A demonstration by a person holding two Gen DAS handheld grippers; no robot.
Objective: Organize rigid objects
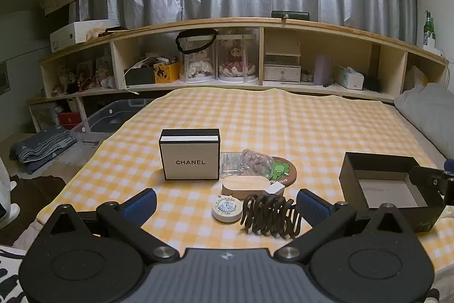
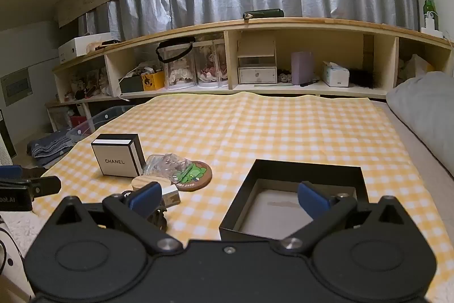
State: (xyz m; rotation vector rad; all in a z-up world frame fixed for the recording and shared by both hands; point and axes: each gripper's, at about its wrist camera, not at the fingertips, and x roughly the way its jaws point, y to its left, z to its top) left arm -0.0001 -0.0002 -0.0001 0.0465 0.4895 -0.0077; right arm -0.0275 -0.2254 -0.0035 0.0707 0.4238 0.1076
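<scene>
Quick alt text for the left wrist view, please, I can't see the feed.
The open left gripper hovers over a brown hair claw and round tape measure on the yellow checked cloth. Behind sit a Chanel box, wooden piece and coaster; an open black box lies right.

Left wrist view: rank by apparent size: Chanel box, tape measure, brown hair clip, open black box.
1. open black box, partly cut off by the right claw
2. Chanel box
3. brown hair clip, nearer the camera
4. tape measure

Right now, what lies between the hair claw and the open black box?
Only bare checked cloth lies between the hair claw and the black box, seen in the left wrist view.
</scene>
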